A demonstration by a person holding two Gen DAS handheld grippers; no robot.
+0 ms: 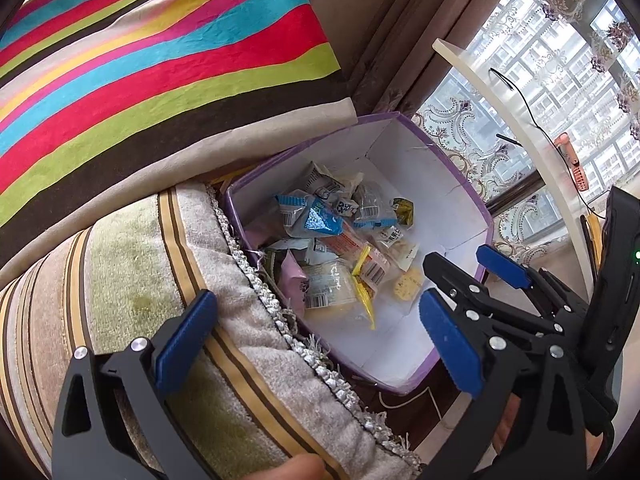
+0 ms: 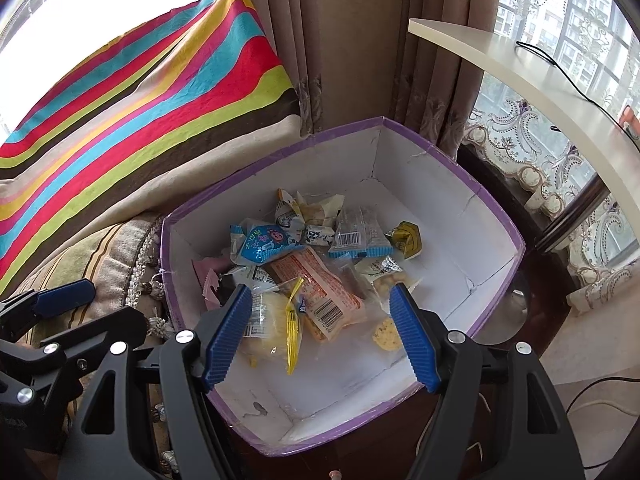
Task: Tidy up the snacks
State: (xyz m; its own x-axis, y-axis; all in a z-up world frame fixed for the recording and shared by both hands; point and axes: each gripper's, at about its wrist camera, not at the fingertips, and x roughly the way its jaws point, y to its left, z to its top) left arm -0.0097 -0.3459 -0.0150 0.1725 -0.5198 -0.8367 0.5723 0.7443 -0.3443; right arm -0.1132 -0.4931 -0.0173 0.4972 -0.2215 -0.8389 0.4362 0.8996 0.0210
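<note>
one purple-rimmed box (image 2: 478,196) seen at frame centre, white inside. about a dozen snack packets (image 2: 320,260) heaped in it, exact count not readable. one striped cushion (image 2: 140,112) upper left. two grippers counted: left gripper (image 1: 316,344), right gripper (image 2: 320,336). one white shelf (image 2: 520,68) upper right.

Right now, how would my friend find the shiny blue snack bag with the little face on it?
Look in the purple-edged white box beside the striped cushion. The snacks are heaped toward the cushion side, and near the top of that heap lies the blue snack bag. It alone is bright blue, puffy, with a round cartoon face; its neighbours are clear, orange or yellow.
</note>
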